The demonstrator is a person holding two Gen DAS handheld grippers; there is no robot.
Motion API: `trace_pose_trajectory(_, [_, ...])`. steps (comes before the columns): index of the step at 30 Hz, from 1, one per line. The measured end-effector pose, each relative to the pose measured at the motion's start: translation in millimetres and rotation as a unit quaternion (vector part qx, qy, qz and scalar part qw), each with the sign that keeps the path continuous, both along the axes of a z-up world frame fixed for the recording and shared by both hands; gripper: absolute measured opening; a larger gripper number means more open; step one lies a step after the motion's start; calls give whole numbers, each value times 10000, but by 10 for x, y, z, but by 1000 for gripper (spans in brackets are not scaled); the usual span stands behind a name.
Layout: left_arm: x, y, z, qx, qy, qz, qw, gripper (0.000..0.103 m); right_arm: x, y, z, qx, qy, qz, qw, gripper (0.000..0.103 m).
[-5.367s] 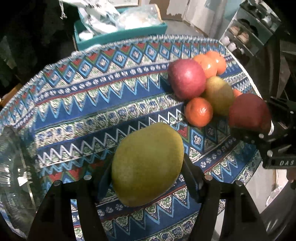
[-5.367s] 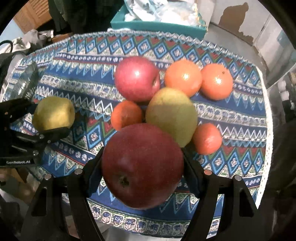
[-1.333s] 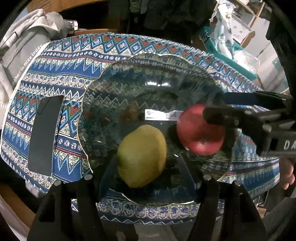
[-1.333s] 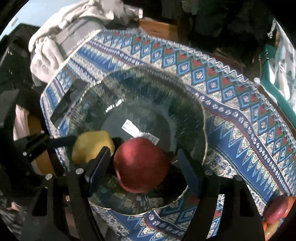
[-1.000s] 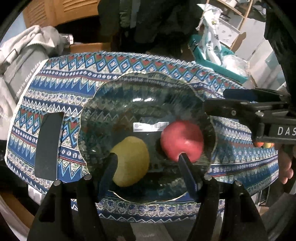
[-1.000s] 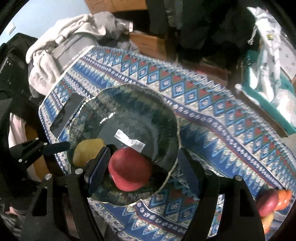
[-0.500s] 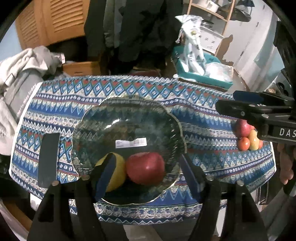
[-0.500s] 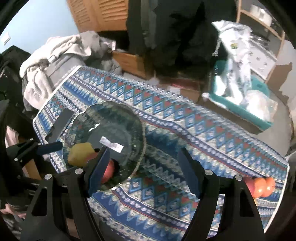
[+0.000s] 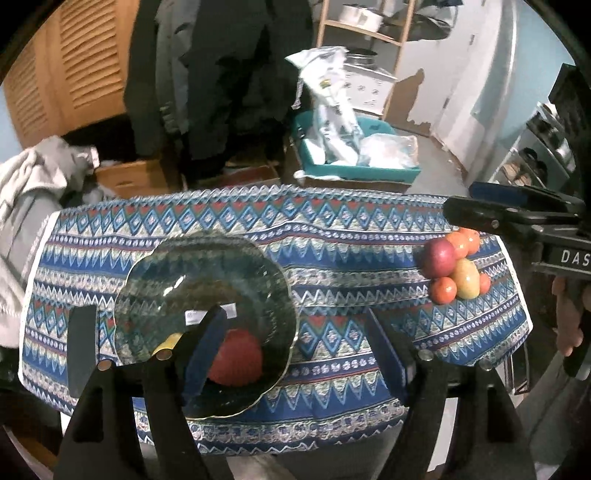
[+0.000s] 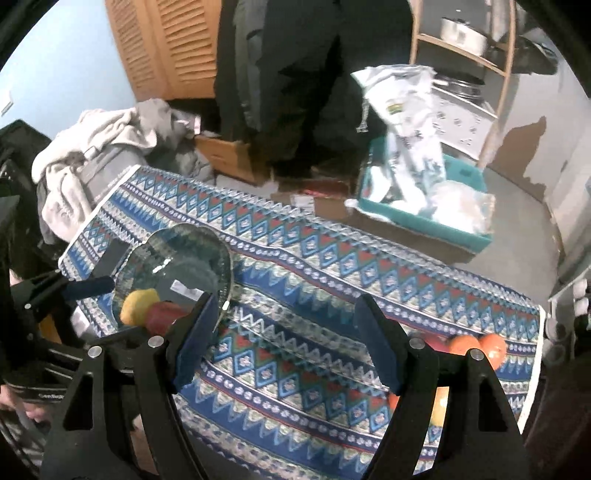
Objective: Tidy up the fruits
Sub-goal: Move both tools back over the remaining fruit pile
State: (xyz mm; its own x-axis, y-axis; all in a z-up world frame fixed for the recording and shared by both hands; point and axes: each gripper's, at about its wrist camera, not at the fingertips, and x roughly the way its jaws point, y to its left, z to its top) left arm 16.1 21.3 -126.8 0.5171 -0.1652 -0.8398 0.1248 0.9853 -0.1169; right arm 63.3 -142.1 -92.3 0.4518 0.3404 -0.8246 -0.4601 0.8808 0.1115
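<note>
A glass bowl [image 9: 177, 266] stands on the left of the patterned tablecloth [image 9: 332, 236]; it also shows in the right wrist view [image 10: 199, 254]. In it lie a red apple [image 9: 240, 360] and a yellow-green fruit [image 9: 168, 341], also seen in the right wrist view as the apple [image 10: 164, 315] and the yellow fruit [image 10: 138, 301]. A pile of fruit sits at the table's right end: a red apple [image 9: 439, 257], a yellow-green fruit [image 9: 466, 283], several oranges [image 9: 443, 290]. My left gripper [image 9: 295, 350] is open and empty above the bowl's near side. My right gripper [image 10: 282, 345] is open and empty above mid-table.
A dark flat phone-like object [image 9: 82, 345] lies left of the bowl. Behind the table are a teal bin with bags [image 9: 354, 158], cardboard boxes [image 10: 229, 155], grey clothes [image 10: 92, 147] and a wooden shelf [image 9: 362, 33]. The right gripper's body [image 9: 532, 221] shows at right.
Both grippers let go of their fruit in the bowl, opened, and pulled up and back from the table. The apple and yellow fruit stay in the bowl.
</note>
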Motion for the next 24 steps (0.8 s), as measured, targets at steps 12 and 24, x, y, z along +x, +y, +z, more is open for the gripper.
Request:
trace_pose_trajectory(12, [30, -527, 153, 52, -156, -494, 9986, 80, -118, -708, 75, 46, -122, -539, 9985, 77])
trace_pose_trajectory(24, [109, -1051, 75, 252, -64, -954, 9951, 80, -178, -1391, -123, 33, 73, -1175, 9930, 77])
